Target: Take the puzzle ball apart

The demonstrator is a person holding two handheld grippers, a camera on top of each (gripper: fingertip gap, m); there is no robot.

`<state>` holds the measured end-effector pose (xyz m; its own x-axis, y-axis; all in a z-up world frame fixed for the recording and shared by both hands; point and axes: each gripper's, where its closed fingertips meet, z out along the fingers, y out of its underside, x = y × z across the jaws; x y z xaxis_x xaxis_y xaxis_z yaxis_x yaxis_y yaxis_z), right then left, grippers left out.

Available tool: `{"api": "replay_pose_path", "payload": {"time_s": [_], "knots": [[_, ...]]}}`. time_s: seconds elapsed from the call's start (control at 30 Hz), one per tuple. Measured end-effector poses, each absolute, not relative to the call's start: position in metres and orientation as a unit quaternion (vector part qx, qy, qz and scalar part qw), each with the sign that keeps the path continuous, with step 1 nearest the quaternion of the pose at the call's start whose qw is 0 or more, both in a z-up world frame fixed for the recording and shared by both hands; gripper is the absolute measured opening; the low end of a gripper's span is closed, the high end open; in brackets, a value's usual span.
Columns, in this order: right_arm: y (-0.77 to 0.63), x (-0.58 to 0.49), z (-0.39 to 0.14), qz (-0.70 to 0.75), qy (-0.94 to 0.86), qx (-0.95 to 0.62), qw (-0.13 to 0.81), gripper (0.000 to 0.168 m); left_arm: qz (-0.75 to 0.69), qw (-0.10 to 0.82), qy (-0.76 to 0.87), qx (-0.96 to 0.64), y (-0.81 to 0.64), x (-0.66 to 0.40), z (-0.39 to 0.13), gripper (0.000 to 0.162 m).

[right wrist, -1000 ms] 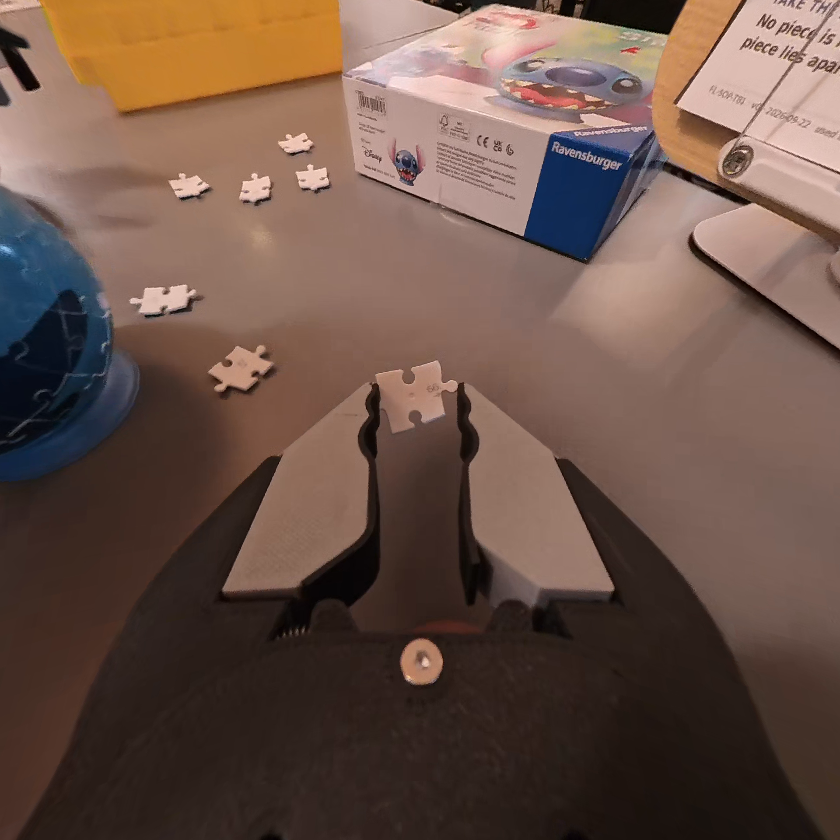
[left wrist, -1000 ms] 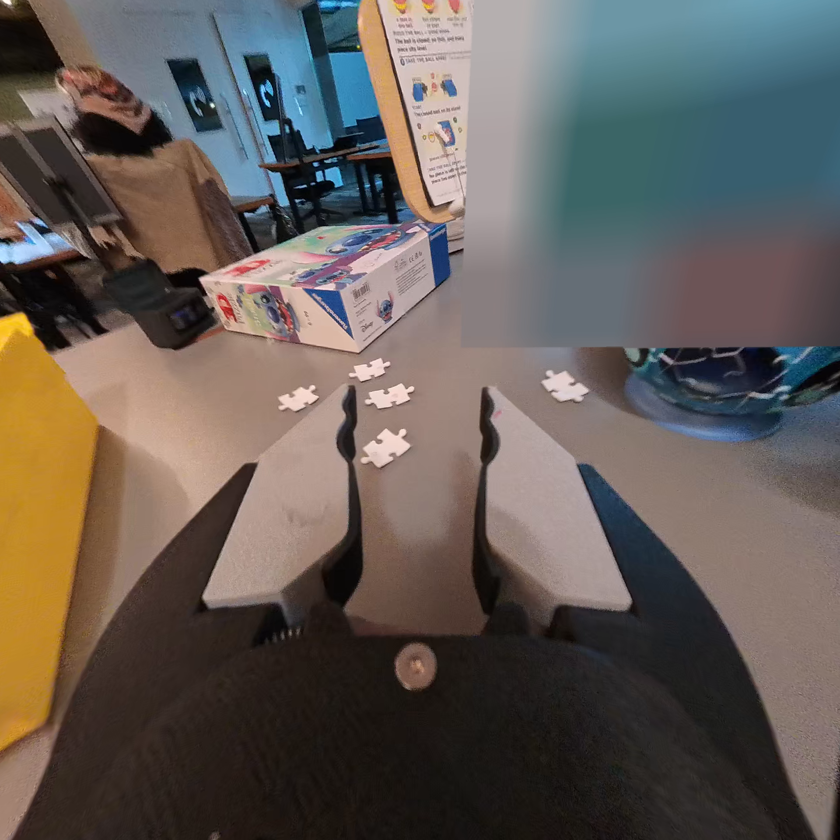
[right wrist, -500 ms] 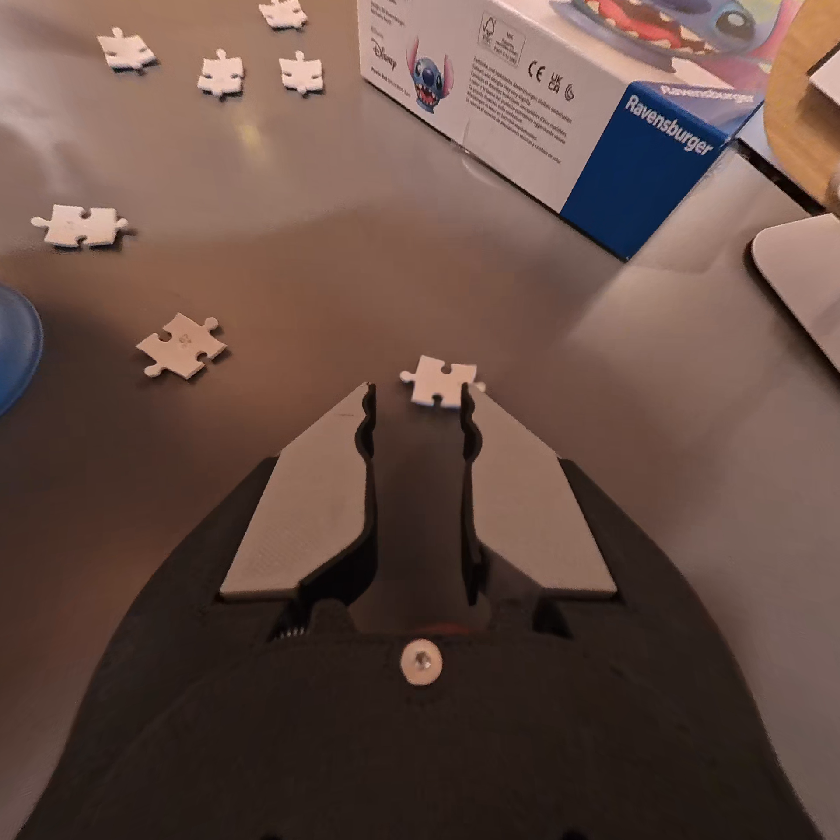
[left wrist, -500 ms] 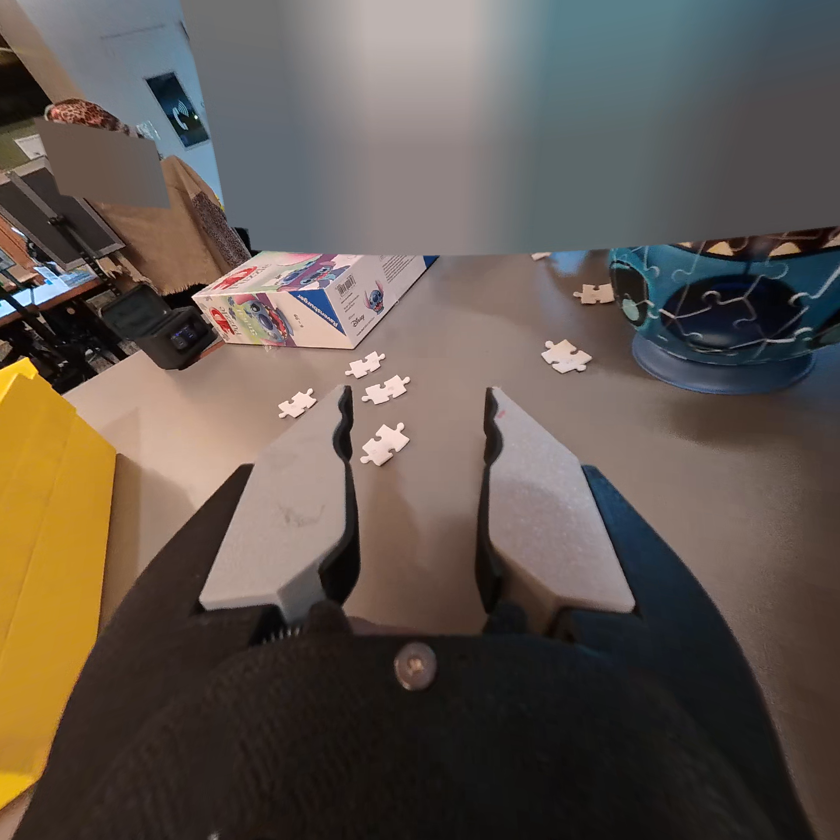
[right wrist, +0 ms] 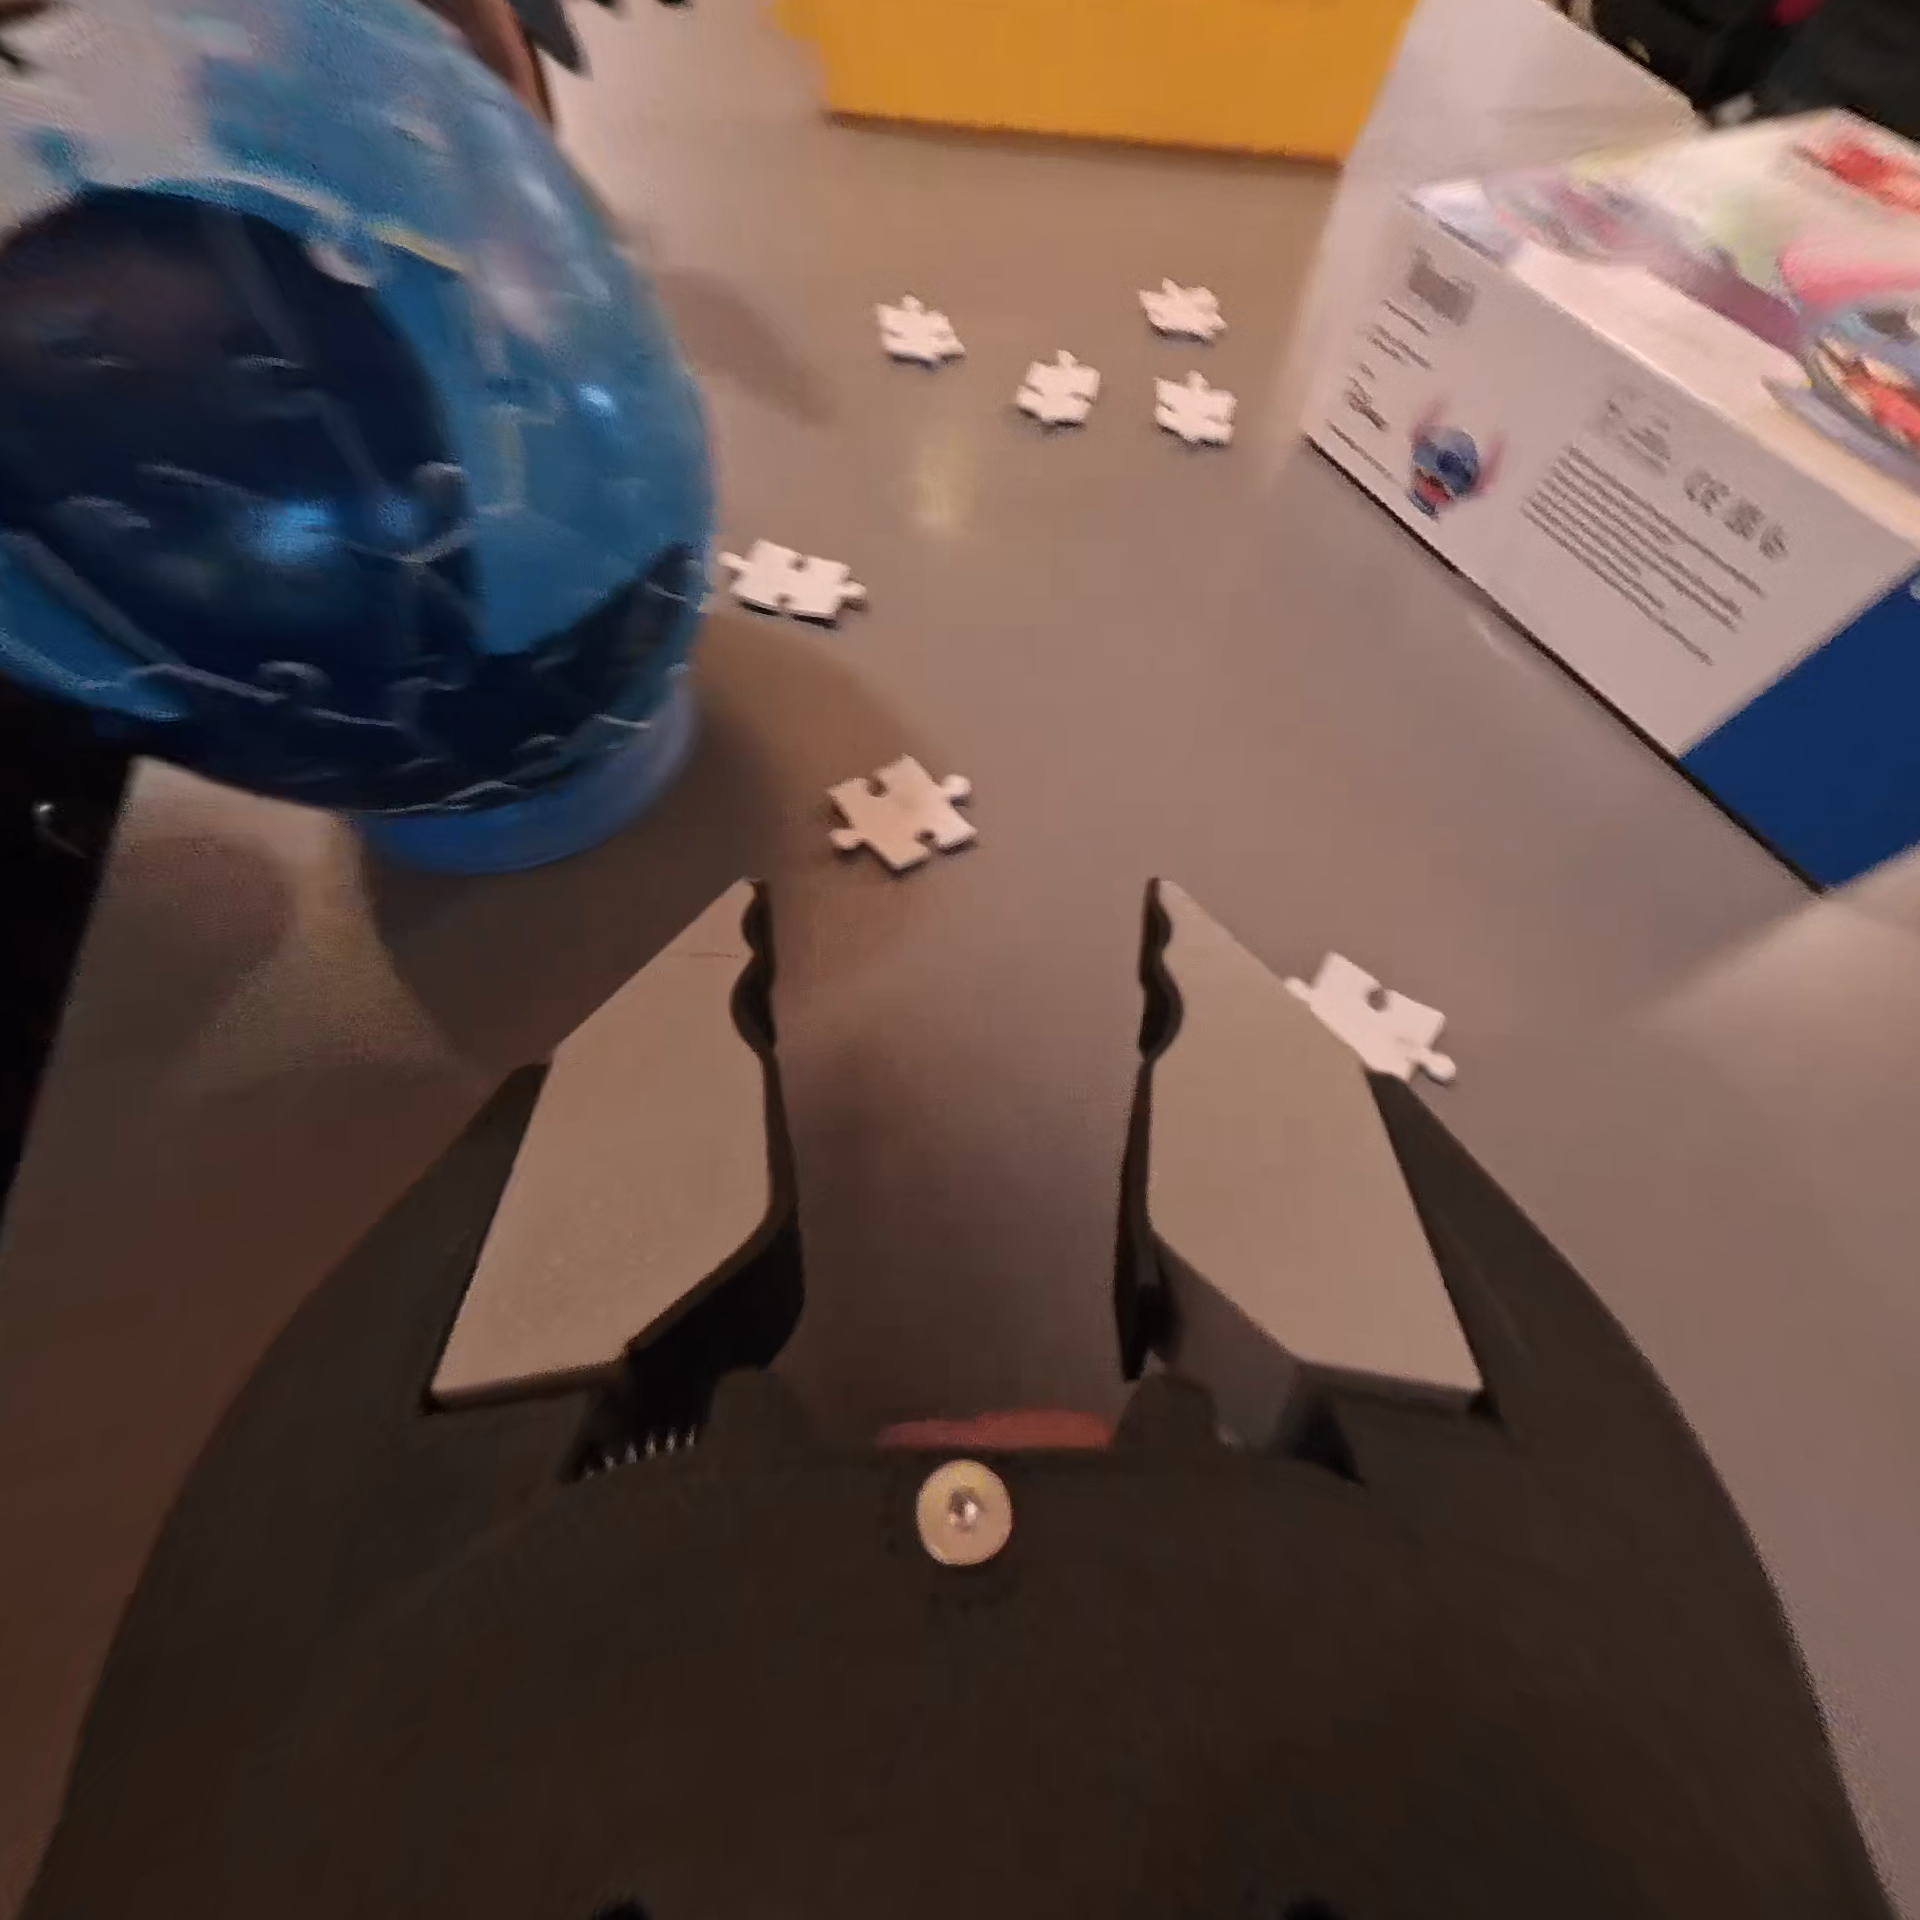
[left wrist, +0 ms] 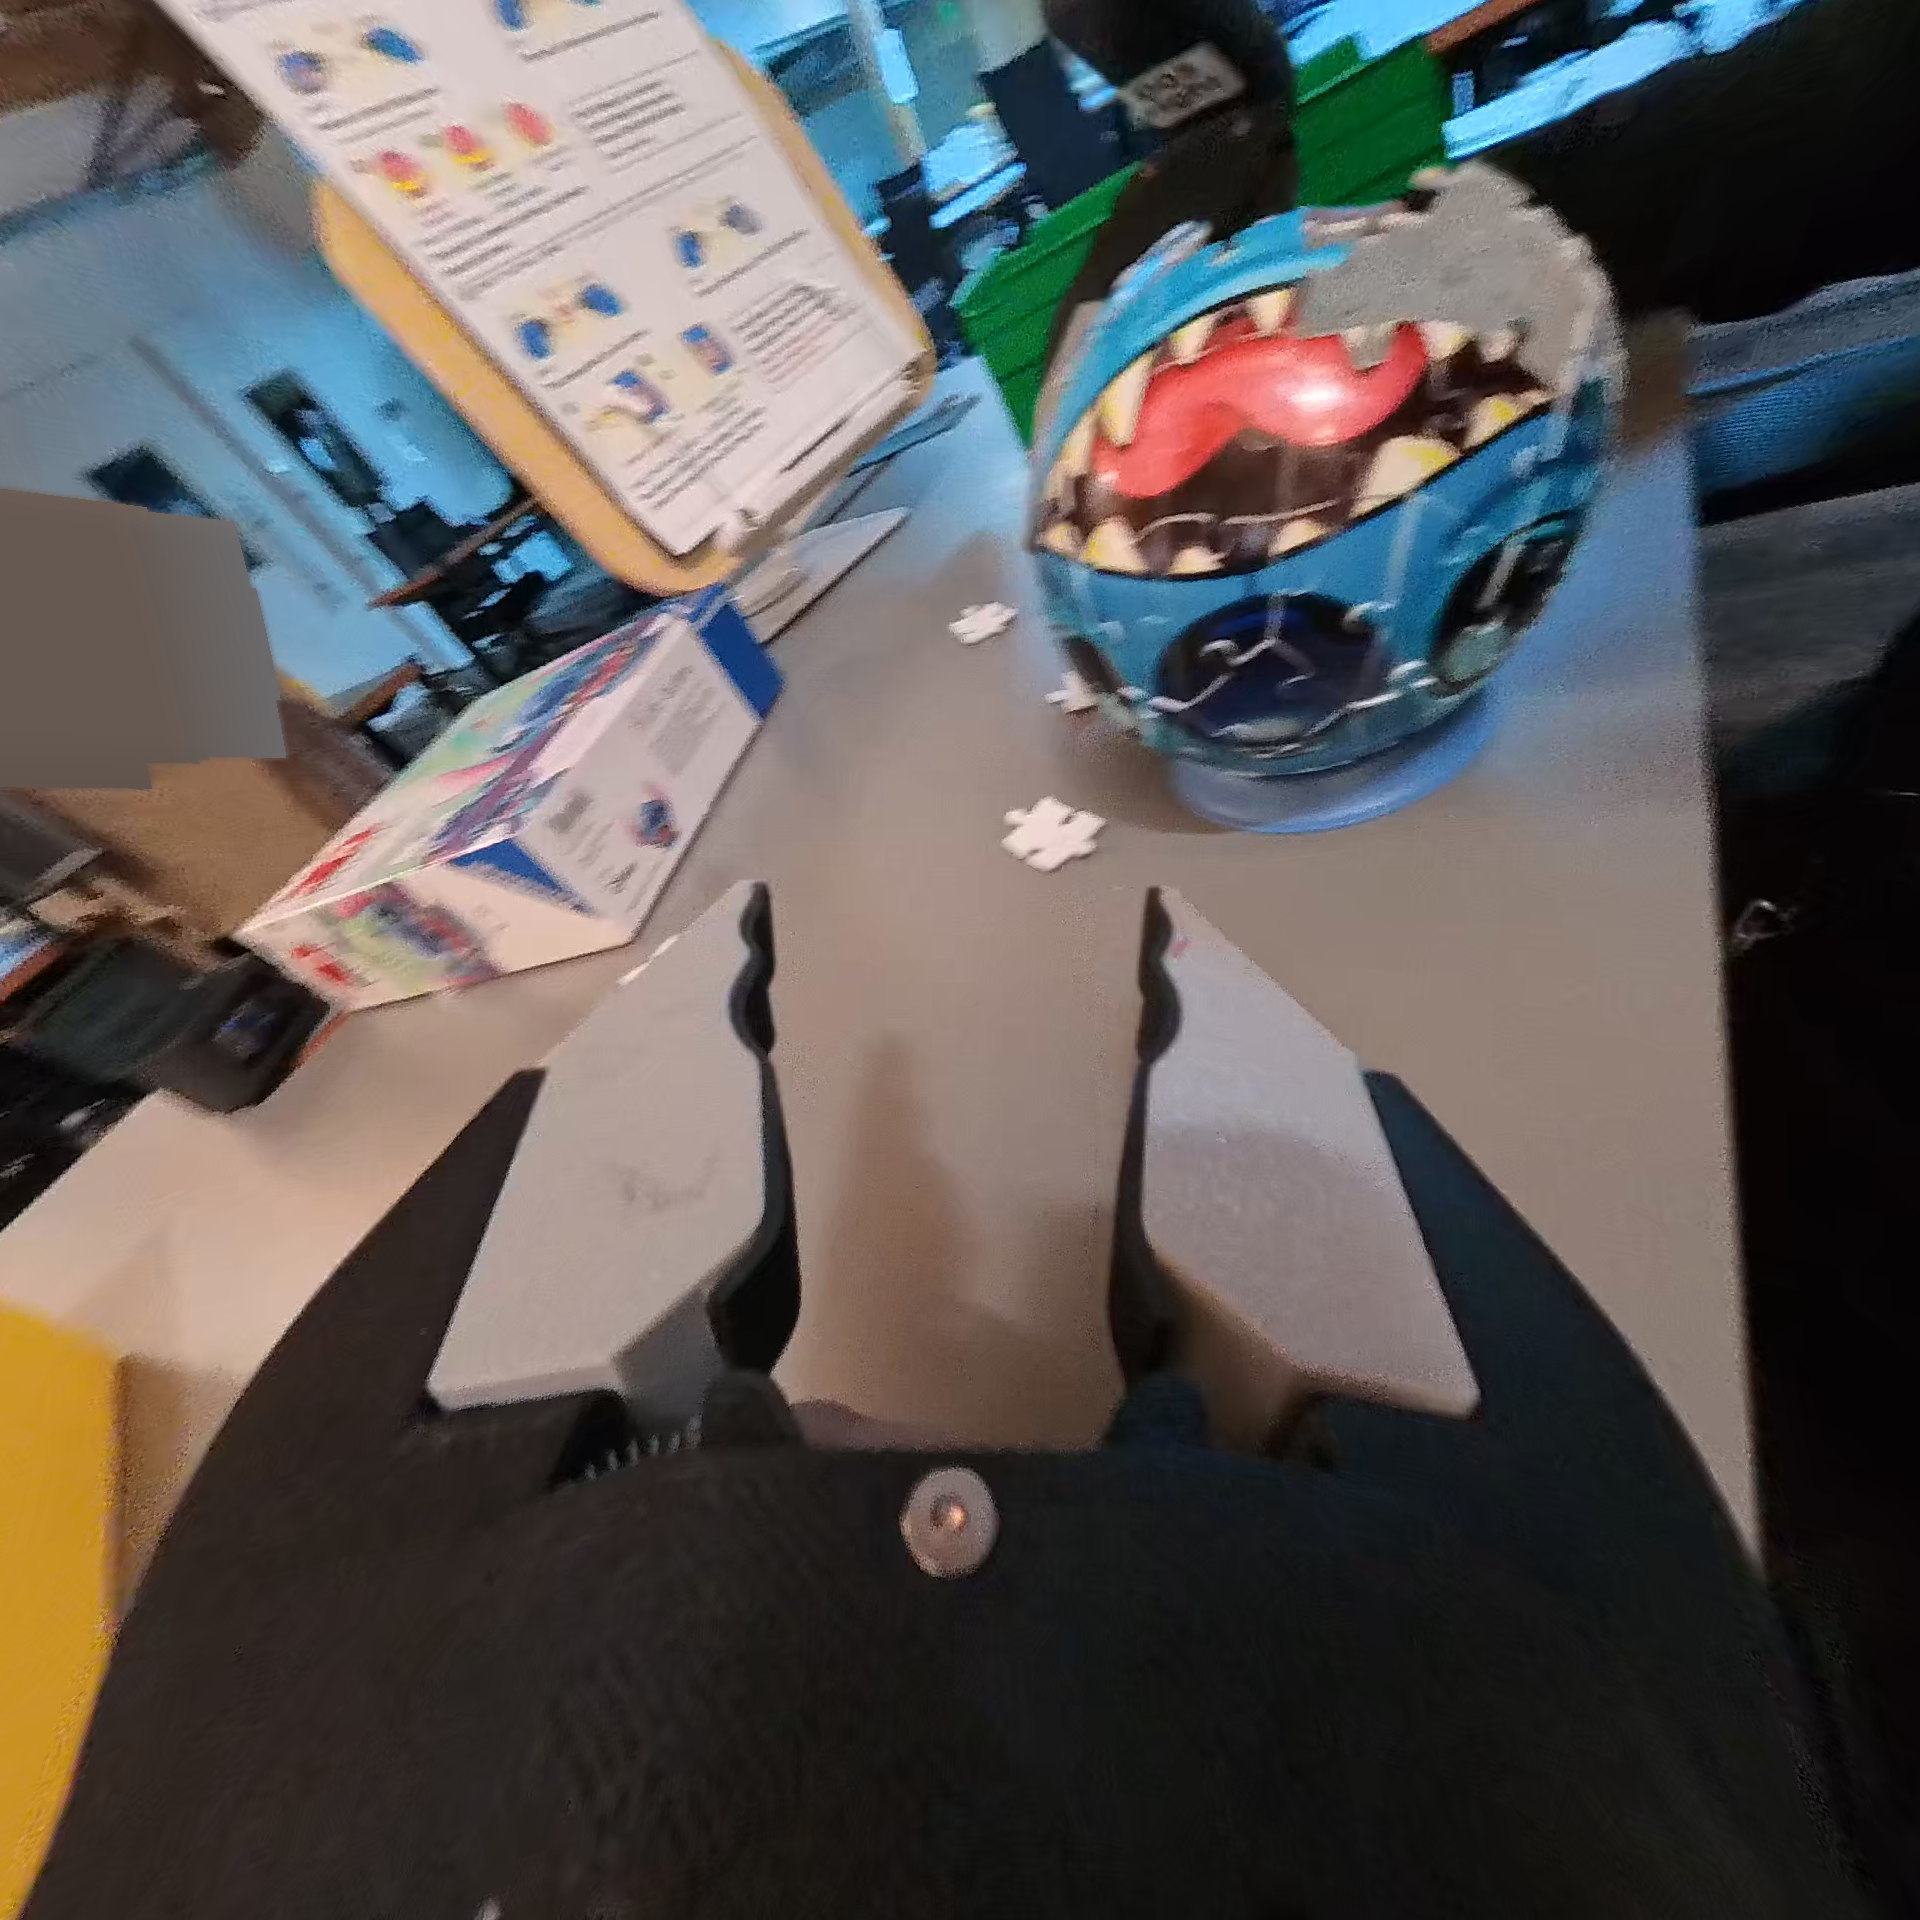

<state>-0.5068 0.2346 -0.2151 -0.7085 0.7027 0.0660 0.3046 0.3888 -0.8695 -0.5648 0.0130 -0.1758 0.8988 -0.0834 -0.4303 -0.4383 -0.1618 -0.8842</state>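
Note:
The blue puzzle ball (left wrist: pixel 1309 540) stands on a blue ring base on the grey table, up and to the right of my left gripper (left wrist: pixel 951 914), which is open and empty. The ball's top is open, with pieces gone. In the right wrist view the ball (right wrist: pixel 312 468) sits at upper left, left of my right gripper (right wrist: pixel 951 904), which is open and empty. Several loose white puzzle pieces lie on the table: one (right wrist: pixel 902 816) just ahead of the right gripper, one (right wrist: pixel 1371 1016) beside its right finger, one (left wrist: pixel 1051 831) ahead of the left gripper.
The puzzle's box (left wrist: pixel 540 821) lies on the table at left, and in the right wrist view (right wrist: pixel 1642 520) at right. An instruction board on a stand (left wrist: pixel 592 270) rises behind it. A yellow bin (right wrist: pixel 1091 73) stands at the far edge. The table edge (left wrist: pixel 1714 935) runs down the right. The tips of one gripper are about 25 cm away from the tips of the other.
My right gripper let go of a white piece, which now lies on the table by its right finger, then opened wider and swung left toward the ball. My left gripper turned right toward the ball.

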Motion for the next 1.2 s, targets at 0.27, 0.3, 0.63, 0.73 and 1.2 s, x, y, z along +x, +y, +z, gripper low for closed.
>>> {"api": "replay_pose_path", "payload": {"time_s": [0.27,0.3,0.63,0.73,1.2], "knots": [[0.177,-0.454,-0.204,0.494,-0.816,-0.236,0.187,0.114,0.126,0.573,0.27,-0.763,0.057,-0.512,-0.197,0.091],[0.171,-0.452,-0.205,0.489,-0.818,-0.231,0.196,0.117,0.123,0.569,0.274,-0.766,0.061,-0.509,-0.199,0.093],[0.131,-0.461,-0.197,0.461,-0.822,-0.18,0.281,0.106,0.096,0.542,0.274,-0.789,0.084,-0.5,-0.208,0.093],[0.128,-0.459,-0.199,0.483,-0.816,-0.202,0.245,0.107,0.071,0.546,0.274,-0.788,0.082,-0.492,-0.206,0.09],[0.142,-0.461,-0.189,0.57,-0.756,-0.295,0.131,0.105,-0.078,0.619,0.17,-0.762,0.071,-0.5,-0.173,0.097]]}}
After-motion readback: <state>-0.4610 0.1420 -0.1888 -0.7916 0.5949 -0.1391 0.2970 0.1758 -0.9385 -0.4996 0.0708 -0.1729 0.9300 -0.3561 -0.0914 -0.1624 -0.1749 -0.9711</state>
